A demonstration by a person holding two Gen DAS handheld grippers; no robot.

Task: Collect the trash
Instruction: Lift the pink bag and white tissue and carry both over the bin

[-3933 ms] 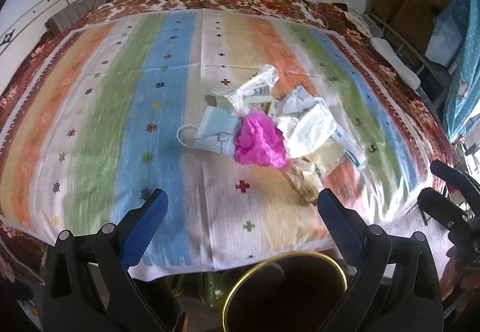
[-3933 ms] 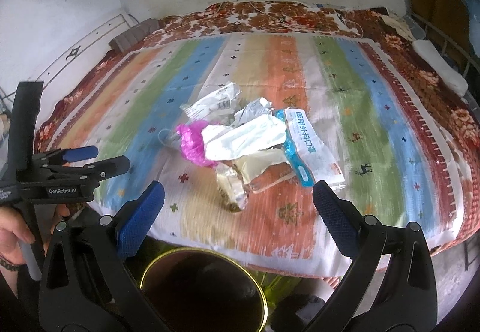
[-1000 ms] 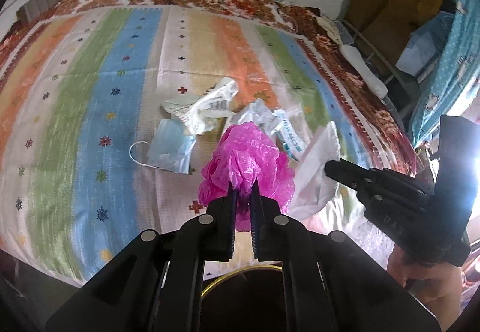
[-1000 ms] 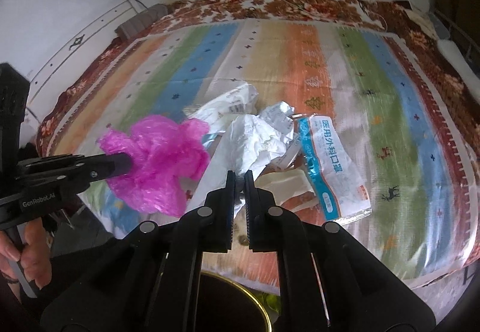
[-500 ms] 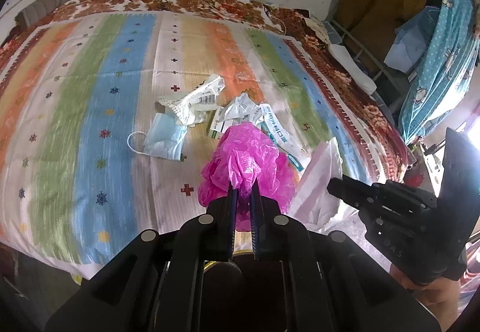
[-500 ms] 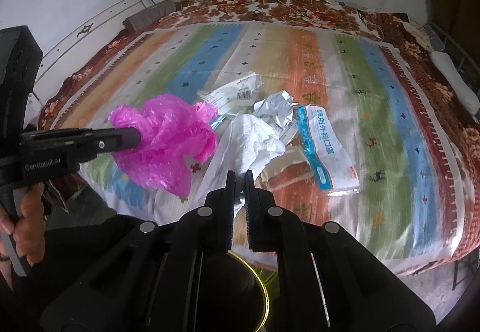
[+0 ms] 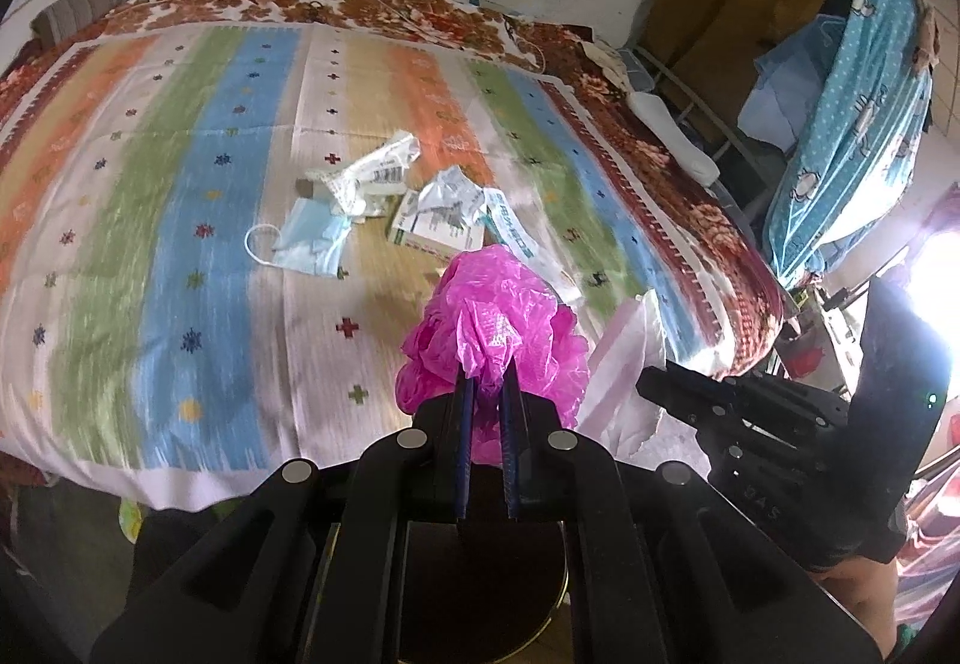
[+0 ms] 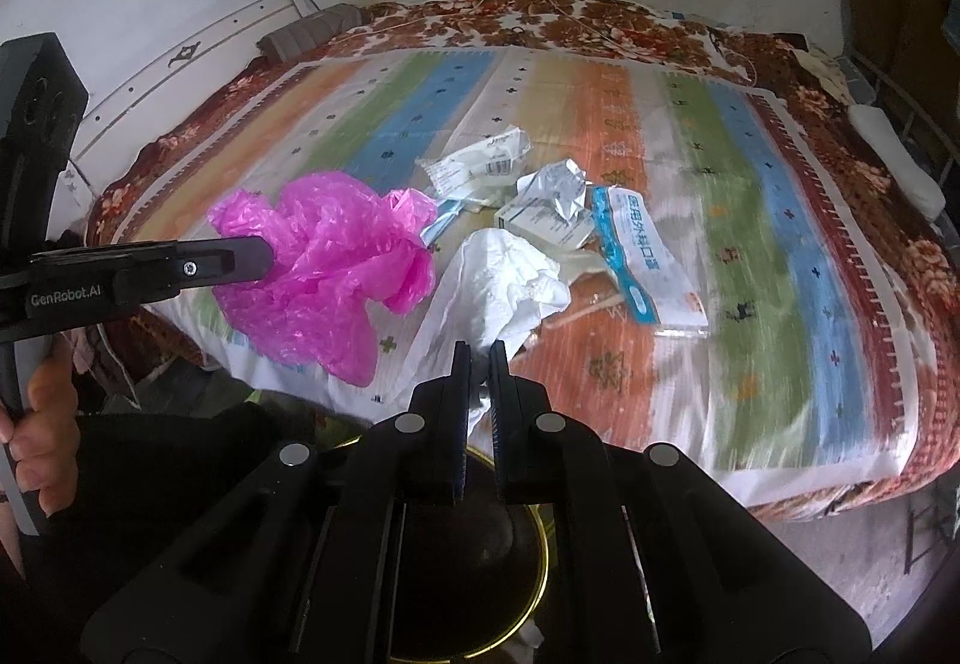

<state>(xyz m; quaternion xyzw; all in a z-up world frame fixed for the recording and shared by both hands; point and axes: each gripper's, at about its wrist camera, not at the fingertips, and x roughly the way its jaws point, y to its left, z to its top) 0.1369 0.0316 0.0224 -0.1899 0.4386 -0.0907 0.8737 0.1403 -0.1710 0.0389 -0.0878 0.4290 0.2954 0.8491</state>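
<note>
The crumpled magenta plastic bag [image 7: 492,328] is pinched in the closed jaws of the left gripper [image 7: 486,370], and the crinkled white plastic bag [image 8: 510,280] hangs from the clamped right gripper [image 8: 477,358]. A few seconds ago both jaws stood wide open and both bags lay in the pile on the striped bedspread [image 7: 180,244]; now they are lifted clear and drawn back toward the bed's near edge. Below both grippers sits the dark round bin with a yellow rim [image 8: 543,562]. Beyond them, on the spread, lie a pale blue face mask [image 7: 312,244], a crumpled white wrapper [image 7: 372,172], a small carton [image 7: 420,232] and a blue-and-white mask packet [image 8: 642,256].
</note>
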